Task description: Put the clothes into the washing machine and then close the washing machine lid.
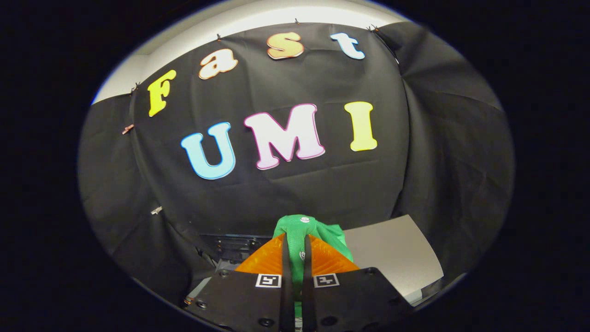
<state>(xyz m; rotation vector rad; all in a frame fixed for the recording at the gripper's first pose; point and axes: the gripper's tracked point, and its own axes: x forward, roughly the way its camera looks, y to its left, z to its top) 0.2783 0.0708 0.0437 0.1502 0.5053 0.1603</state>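
Gripper (295,258) fingers clamped on green garment (299,228) — held up.

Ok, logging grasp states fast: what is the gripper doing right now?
Gripper: jaws closed on the green garment, which is pinched between them and bunches out just ahead.

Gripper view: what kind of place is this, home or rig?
Likely a staged recording booth, not a home: black cloth wall pinned up behind, pale grey panel below it, and the hand-held gripper shut on a green garment.
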